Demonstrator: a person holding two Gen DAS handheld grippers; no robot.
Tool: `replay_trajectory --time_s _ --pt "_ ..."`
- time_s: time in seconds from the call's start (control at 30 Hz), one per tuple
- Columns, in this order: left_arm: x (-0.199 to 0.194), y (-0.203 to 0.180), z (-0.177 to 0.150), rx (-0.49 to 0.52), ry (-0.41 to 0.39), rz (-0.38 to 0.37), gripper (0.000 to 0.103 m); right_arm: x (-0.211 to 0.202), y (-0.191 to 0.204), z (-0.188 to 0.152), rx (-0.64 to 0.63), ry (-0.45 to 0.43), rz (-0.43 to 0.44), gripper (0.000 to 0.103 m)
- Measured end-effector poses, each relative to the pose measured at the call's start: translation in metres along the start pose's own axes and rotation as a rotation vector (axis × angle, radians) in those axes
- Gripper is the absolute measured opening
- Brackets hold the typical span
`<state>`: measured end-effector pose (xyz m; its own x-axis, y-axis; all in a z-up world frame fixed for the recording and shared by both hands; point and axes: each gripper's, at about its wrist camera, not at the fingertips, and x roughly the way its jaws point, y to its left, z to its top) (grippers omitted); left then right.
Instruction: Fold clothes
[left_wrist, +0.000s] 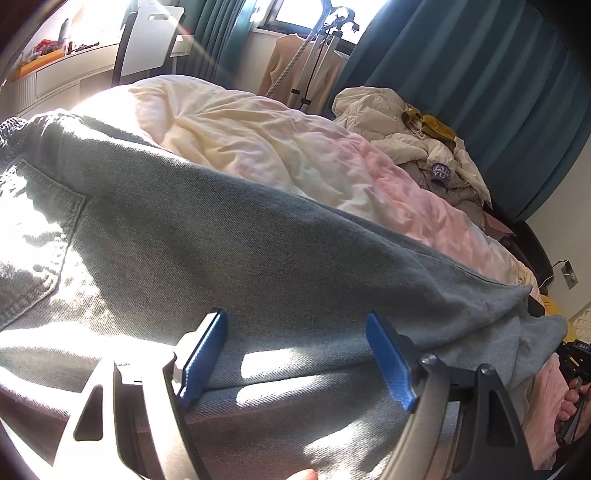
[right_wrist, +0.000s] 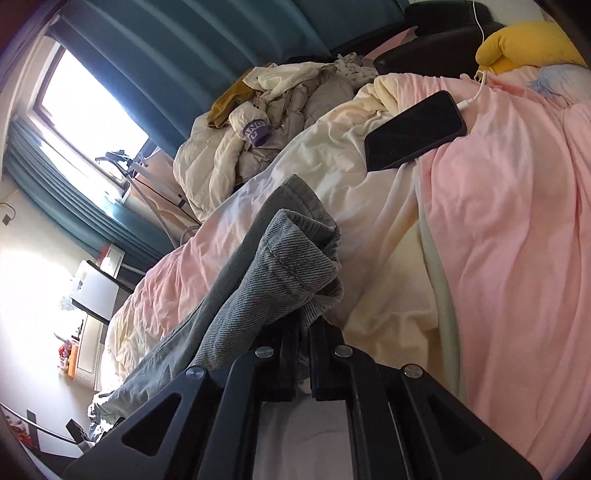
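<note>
Jeans (right_wrist: 280, 254) hem clamped in right gripper (right_wrist: 304, 328) fingers; left gripper (left_wrist: 295, 354) fingers apart above denim.

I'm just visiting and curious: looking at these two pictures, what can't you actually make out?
- Right wrist view: the right gripper is shut on the jeans, but its own frame hides the pinch.
- Left wrist view: the jeans' waistband is cut off by the left edge.
- Both views: the window is washed out by glare.
- Right wrist view: the phone screen is dark.
</note>
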<state>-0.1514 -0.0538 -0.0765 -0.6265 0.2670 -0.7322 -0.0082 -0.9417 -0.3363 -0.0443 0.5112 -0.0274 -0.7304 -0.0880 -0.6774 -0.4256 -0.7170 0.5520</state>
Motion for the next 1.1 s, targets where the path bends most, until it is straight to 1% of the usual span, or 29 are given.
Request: replay_trajectory --time_s 0.07,0.17,0.2,0.33,0.37,0.4,0.43,0.5,0.6,0.67,0.73,0.77,0.8,0.87,0.93,0.97,1.0,1.03,1.07,1.1 --pt "0.000 -0.001 0.000 0.006 0.001 0.004 0.079 -0.003 0.002 -0.002 0.018 -0.005 0.003 0.004" --pt "0.000 -0.002 -0.001 0.015 0.002 0.009 0.079 -0.005 -0.009 -0.009 0.093 0.017 -0.024 0.012" --pt "0.000 -0.002 -0.001 0.018 0.002 0.011 0.079 -0.006 -0.014 -0.012 0.132 0.021 -0.026 0.015" --pt "-0.003 -0.003 -0.002 0.018 0.002 0.005 0.079 -0.013 -0.037 -0.022 0.312 0.022 0.015 0.019" --pt "-0.003 -0.003 -0.002 0.019 0.002 0.003 0.079 -0.012 -0.042 -0.025 0.351 0.032 0.034 0.029" --pt "-0.004 -0.003 -0.003 0.020 0.001 0.002 0.079 -0.010 -0.047 -0.028 0.391 0.045 0.055 0.049" --pt "-0.004 -0.004 -0.003 0.022 -0.001 0.004 0.079 -0.007 -0.051 -0.032 0.431 0.061 0.078 0.054" --pt "-0.005 -0.005 -0.003 0.030 -0.004 0.012 0.079 0.000 -0.059 -0.039 0.500 0.095 0.122 0.055" --pt "-0.003 -0.006 -0.004 0.044 -0.002 0.034 0.079 0.013 -0.059 -0.045 0.543 0.146 0.173 0.060" --pt "0.000 -0.006 -0.005 0.054 0.006 0.057 0.079 0.025 -0.053 -0.045 0.537 0.161 0.200 0.061" --pt "0.003 -0.007 -0.007 0.071 0.000 0.096 0.079 0.037 -0.046 -0.043 0.533 0.140 0.192 0.062" --pt "0.005 -0.008 -0.008 0.085 -0.001 0.115 0.079 0.045 -0.044 -0.043 0.544 0.135 0.175 0.066" --pt "0.007 -0.009 -0.009 0.100 0.000 0.129 0.079 0.052 -0.042 -0.043 0.544 0.137 0.147 0.066" --pt "0.009 -0.011 -0.011 0.118 0.002 0.145 0.079 0.059 -0.036 -0.043 0.513 0.127 0.088 0.066" --pt "0.009 -0.011 -0.011 0.124 0.002 0.152 0.079 0.054 -0.032 -0.044 0.479 0.088 0.058 0.061" --pt "0.010 -0.011 -0.011 0.124 0.003 0.153 0.079 0.050 -0.031 -0.044 0.474 0.075 0.050 0.052" --pt "0.010 -0.011 -0.010 0.120 0.004 0.154 0.079 0.044 -0.029 -0.045 0.462 0.061 0.044 0.037" --pt "0.010 -0.010 -0.009 0.117 0.005 0.154 0.079 0.038 -0.027 -0.044 0.441 0.044 0.041 0.027" --pt "0.011 -0.011 -0.009 0.116 0.006 0.155 0.079 0.032 -0.022 -0.043 0.410 0.020 0.041 0.009" --pt "0.011 -0.011 -0.009 0.118 0.006 0.158 0.079 0.025 -0.014 -0.042 0.369 -0.013 0.044 0.007"
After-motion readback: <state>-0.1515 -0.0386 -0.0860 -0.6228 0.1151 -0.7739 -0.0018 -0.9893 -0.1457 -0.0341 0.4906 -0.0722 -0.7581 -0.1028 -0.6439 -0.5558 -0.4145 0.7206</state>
